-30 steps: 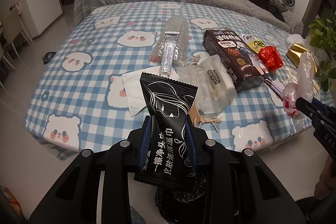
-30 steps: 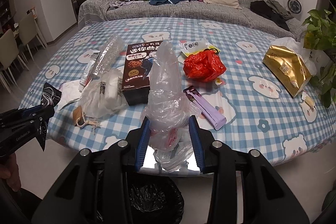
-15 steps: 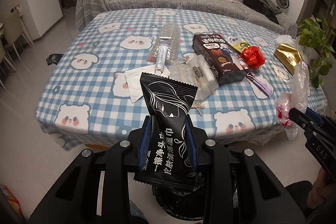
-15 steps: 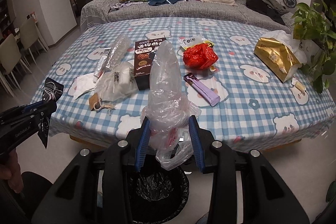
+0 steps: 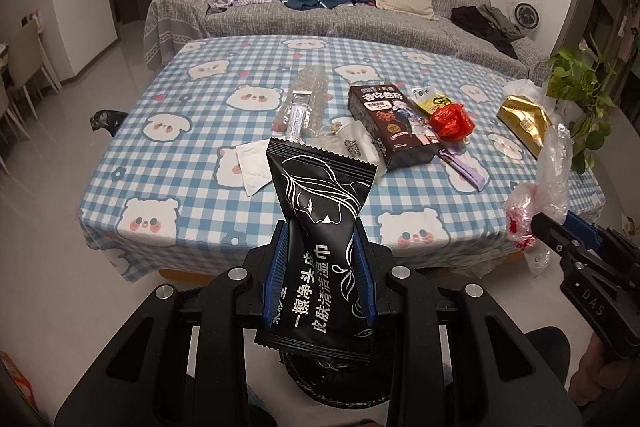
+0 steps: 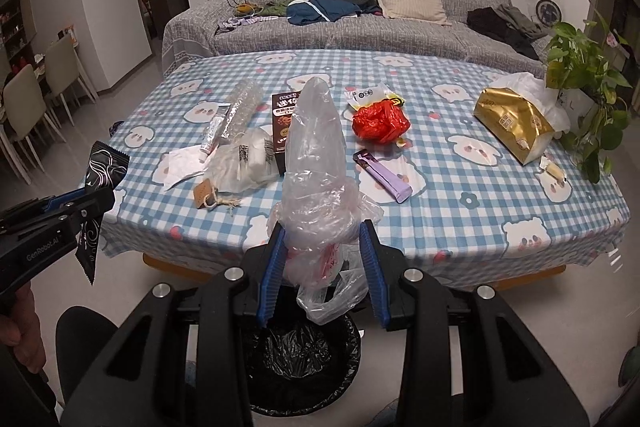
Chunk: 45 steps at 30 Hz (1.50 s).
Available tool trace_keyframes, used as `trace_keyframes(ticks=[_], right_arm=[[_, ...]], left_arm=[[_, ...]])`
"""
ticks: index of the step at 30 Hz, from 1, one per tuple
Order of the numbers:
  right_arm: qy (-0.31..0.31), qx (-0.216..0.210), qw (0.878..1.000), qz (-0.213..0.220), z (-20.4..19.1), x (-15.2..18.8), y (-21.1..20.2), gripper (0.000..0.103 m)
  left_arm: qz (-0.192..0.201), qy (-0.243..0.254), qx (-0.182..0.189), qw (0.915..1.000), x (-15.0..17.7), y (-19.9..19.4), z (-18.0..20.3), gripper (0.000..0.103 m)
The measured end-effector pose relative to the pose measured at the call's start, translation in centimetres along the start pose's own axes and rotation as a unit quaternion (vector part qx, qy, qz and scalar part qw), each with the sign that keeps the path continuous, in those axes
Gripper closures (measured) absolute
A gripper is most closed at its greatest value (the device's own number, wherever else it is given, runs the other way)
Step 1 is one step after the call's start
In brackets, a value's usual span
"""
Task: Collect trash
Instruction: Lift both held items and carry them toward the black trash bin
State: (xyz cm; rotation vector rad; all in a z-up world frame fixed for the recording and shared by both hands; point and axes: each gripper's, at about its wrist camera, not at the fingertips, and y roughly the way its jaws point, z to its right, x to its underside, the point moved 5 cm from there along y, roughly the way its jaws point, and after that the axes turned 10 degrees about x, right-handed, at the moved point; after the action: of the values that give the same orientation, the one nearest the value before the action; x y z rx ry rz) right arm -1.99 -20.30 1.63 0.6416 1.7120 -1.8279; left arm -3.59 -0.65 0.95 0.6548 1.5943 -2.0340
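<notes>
1. Trash is partly gathered: two pieces are off the surface (image 6: 440,203) and held above the bin (image 6: 300,359); neither is dropped in yet.
2. Left tongs (image 5: 320,267) are closed on a black wet-wipe packet (image 5: 320,227), flat and glossy with white line art.
3. Right tongs (image 6: 322,259) are clamped on a crumpled clear plastic bag (image 6: 316,163) with red print low down.
4. Left to clear, by my judgement: white tissue (image 6: 180,167), tube (image 6: 216,131), dark box (image 5: 388,123), red wrapper (image 6: 380,123), purple strip (image 6: 384,175), gold pack (image 6: 516,123).
</notes>
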Motion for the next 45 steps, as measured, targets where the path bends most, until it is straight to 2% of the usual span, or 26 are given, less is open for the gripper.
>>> trace_keyframes(ticks=[16, 26, 45], right_arm=[[0.007, 0.006, 1.000, 0.004, -0.2, 1.7, -1.5, 0.067], [0.001, 0.003, 1.000, 0.003, -1.1, 3.1, -2.4, 0.067], [-0.001, 0.008, 0.999, -0.031, -1.8, 7.6, 0.1, 0.067]], left_arm=[[0.015, 0.000, -0.017, 0.9997, 1.8, -1.8, 0.4, 0.073], [0.009, -0.004, -0.011, 0.9999, 3.5, -2.2, 0.2, 0.073], [-0.028, -0.004, -0.015, 0.9995, 8.2, 0.9, -0.8, 0.073]])
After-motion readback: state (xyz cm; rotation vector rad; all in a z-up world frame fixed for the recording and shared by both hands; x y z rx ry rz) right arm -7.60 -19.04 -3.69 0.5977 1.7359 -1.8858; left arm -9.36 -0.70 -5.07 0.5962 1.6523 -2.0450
